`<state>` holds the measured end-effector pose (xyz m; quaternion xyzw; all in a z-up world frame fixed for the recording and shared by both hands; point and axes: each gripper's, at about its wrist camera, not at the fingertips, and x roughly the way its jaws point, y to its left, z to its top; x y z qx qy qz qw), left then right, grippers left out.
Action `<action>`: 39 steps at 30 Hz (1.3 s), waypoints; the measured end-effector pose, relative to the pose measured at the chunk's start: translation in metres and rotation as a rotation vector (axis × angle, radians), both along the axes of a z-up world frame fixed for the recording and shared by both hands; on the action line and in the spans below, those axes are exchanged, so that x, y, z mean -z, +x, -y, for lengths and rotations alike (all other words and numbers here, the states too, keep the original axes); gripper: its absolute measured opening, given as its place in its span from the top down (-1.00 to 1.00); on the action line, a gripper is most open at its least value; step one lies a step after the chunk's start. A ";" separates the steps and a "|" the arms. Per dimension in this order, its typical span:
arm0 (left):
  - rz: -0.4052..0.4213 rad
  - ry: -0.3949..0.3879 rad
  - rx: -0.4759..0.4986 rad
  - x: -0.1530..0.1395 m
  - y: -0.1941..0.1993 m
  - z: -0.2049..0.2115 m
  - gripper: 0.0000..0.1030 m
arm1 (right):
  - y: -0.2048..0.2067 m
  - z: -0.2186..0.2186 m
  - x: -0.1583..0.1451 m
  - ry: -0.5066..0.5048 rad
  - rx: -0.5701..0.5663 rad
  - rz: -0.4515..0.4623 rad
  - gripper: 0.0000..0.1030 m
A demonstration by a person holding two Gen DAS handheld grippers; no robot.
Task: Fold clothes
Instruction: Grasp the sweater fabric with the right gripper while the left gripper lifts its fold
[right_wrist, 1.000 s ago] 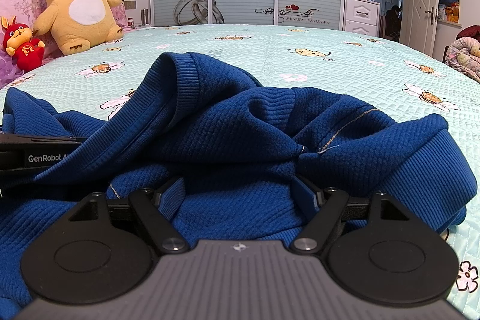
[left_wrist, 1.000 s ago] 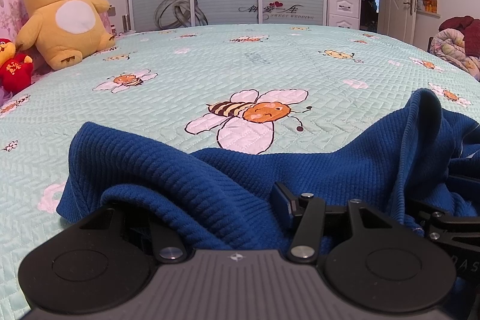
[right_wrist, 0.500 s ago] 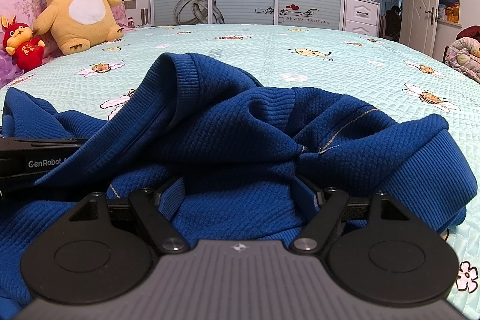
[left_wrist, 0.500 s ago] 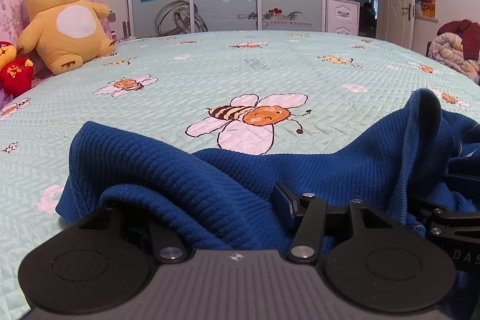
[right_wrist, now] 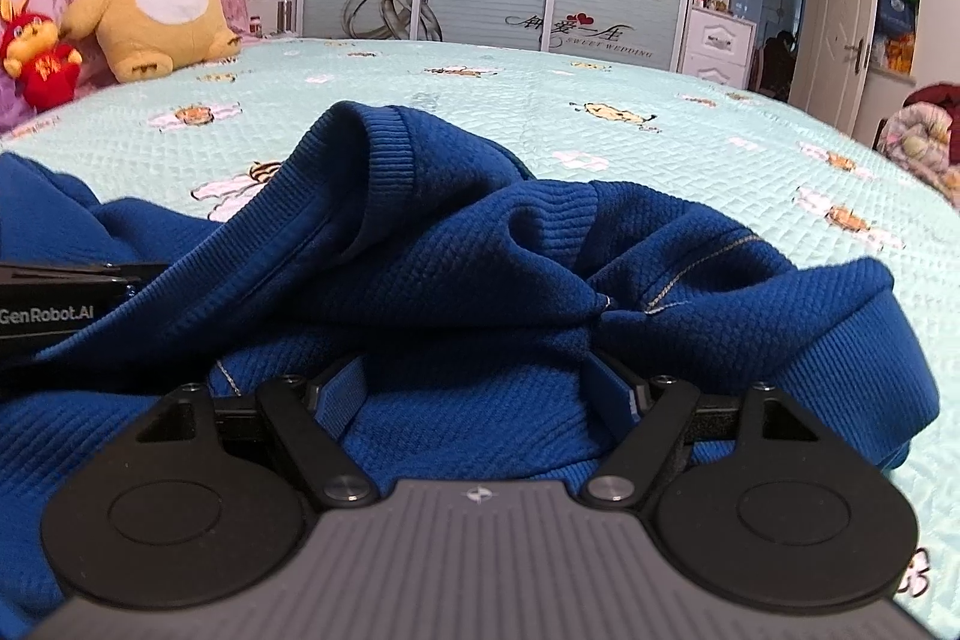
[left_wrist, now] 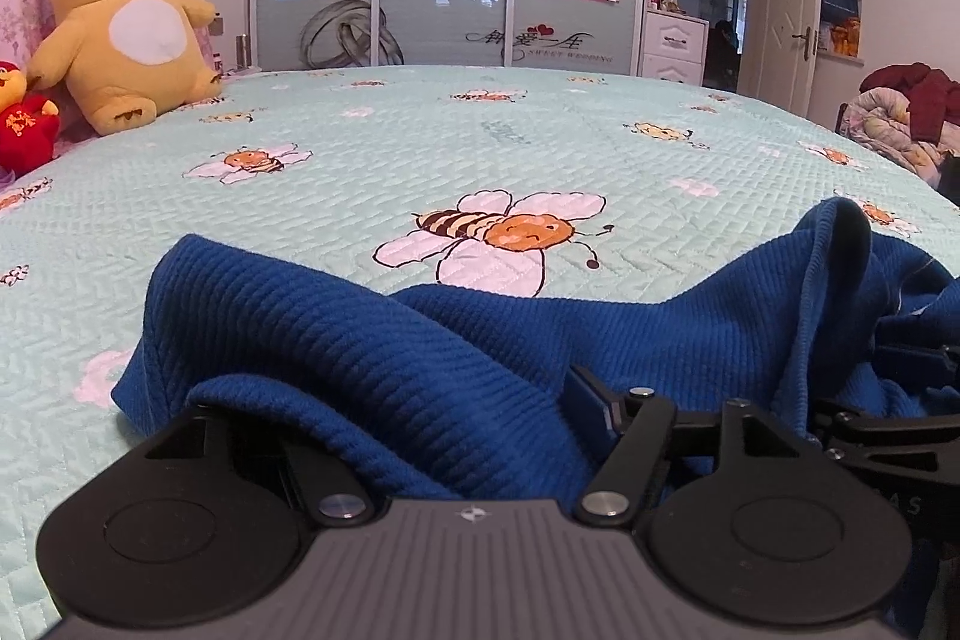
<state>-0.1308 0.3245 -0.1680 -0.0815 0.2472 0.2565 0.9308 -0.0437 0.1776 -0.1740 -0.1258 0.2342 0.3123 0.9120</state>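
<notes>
In the left wrist view, the blue knit sweater is lying bunched on the mint bee-print quilt, with a thick fold draped over the left gripper. Its jaws are opening, and the fold is sitting between them. Only the right finger is showing, and the fabric is hiding the left one. I judge the pads are no longer pressing on the cloth. The likely trouble here is the knit snagging on the finger linkage as the gripper is pulling away, dragging the fold out of shape. A bare stretch of quilt is lying beyond the sweater, with a yellow plush toy sitting well apart at the far edge.

In the right wrist view, the right gripper is standing wide, both blue-padded fingers showing, with sweater fabric lying between them and not visibly pinched. The ribbed collar is standing up in a loop and a ribbed cuff is hanging off to the right. If the jaws close here, they are probably gathering several layers at once, so any fold is coming out lumpy. The left gripper's body is showing just beside, at the left edge, so the two tools may bump.
</notes>
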 end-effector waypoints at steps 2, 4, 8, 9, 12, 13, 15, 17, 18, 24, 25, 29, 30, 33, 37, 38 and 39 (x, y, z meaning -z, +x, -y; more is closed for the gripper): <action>-0.001 -0.013 0.002 0.000 0.001 -0.003 -0.38 | -0.005 -0.004 -0.001 -0.030 0.010 0.030 -0.55; -0.004 -0.018 0.003 -0.001 0.002 -0.004 -0.39 | -0.010 -0.010 -0.001 -0.076 0.018 0.071 -0.57; -0.002 -0.030 0.015 -0.002 -0.001 -0.006 -0.39 | -0.020 -0.025 -0.002 -0.167 0.001 0.170 -0.57; -0.001 -0.034 0.020 -0.002 -0.002 -0.007 -0.39 | -0.020 -0.028 -0.003 -0.179 -0.014 0.197 -0.56; 0.015 -0.046 0.025 -0.004 -0.004 -0.009 -0.31 | -0.007 -0.036 -0.010 -0.182 -0.073 0.153 0.09; 0.024 -0.048 0.019 -0.005 -0.005 -0.010 -0.25 | -0.001 -0.038 -0.013 -0.187 -0.067 0.135 0.49; 0.051 -0.061 0.008 -0.008 -0.008 -0.014 0.23 | 0.014 -0.044 -0.023 -0.178 -0.054 0.099 0.83; 0.086 -0.082 0.000 -0.011 -0.012 -0.019 0.59 | 0.029 -0.050 -0.037 -0.140 -0.046 0.071 0.88; 0.111 -0.093 -0.002 -0.013 -0.014 -0.022 0.71 | 0.035 -0.053 -0.044 -0.125 -0.040 0.068 0.89; 0.259 -0.095 -0.083 -0.027 -0.027 -0.031 0.78 | 0.057 -0.083 -0.084 -0.027 -0.028 0.133 0.92; 0.237 -0.113 -0.098 -0.026 -0.024 -0.034 0.76 | 0.057 -0.086 -0.088 -0.008 -0.031 0.127 0.89; 0.167 -0.225 -0.144 -0.016 -0.017 -0.048 0.11 | 0.043 -0.090 -0.080 -0.031 -0.078 0.092 -0.05; 0.164 -0.262 -0.152 -0.013 -0.017 -0.052 0.09 | 0.033 -0.087 -0.075 -0.038 -0.089 0.096 -0.22; 0.185 -0.320 -0.149 -0.016 -0.021 -0.059 -0.02 | 0.005 -0.076 -0.062 -0.021 -0.118 0.041 -0.38; 0.185 -0.303 -0.145 -0.018 -0.022 -0.054 -0.08 | -0.015 -0.078 -0.046 0.016 -0.166 -0.078 -0.38; 0.185 -0.304 -0.144 -0.018 -0.021 -0.055 -0.08 | -0.018 -0.084 -0.044 0.003 -0.174 -0.089 -0.40; 0.186 -0.307 -0.145 -0.017 -0.023 -0.058 -0.08 | -0.017 -0.094 -0.039 -0.025 -0.184 -0.105 -0.41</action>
